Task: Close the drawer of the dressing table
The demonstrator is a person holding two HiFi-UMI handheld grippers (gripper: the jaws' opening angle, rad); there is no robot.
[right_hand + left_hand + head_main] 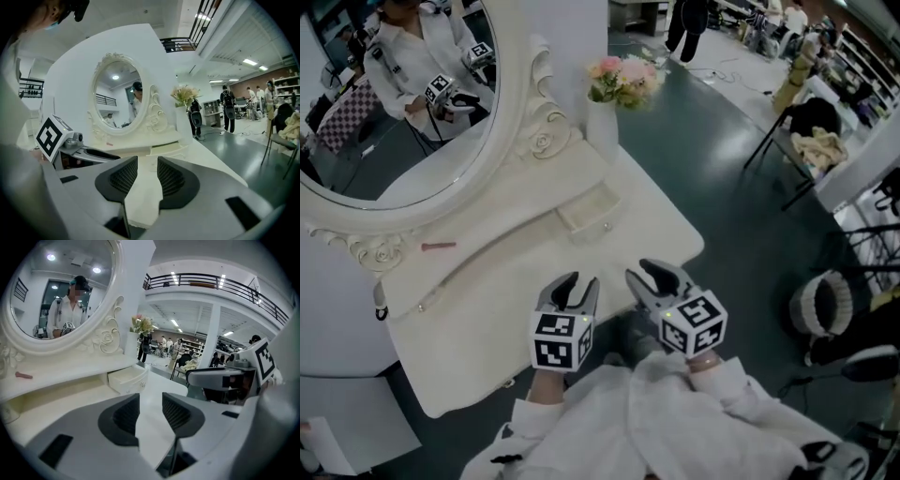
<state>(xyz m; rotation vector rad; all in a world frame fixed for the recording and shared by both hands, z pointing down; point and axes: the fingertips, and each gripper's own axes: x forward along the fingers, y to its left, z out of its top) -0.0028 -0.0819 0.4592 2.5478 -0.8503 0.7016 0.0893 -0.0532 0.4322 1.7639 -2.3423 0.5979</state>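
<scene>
The drawer (586, 214) sits at the right end of the shelf (487, 246) under the mirror (394, 94). It is pulled out, with its inside showing and a small knob on its front. Just behind it stands a white vase (602, 127) of pink flowers (623, 77). A small pink thing (439, 246) lies further left on the shelf.

Both grippers hover side by side over the near edge of the surface (487, 309), pointing toward the shelf and well apart from the drawer. The left gripper (578, 281) has its fingers (124, 416) parted, with only the bare surface showing between them. The right gripper (649, 275) likewise has its fingers (173, 176) apart and holds nothing. The mirror reflects the person and both marker cubes.
</scene>
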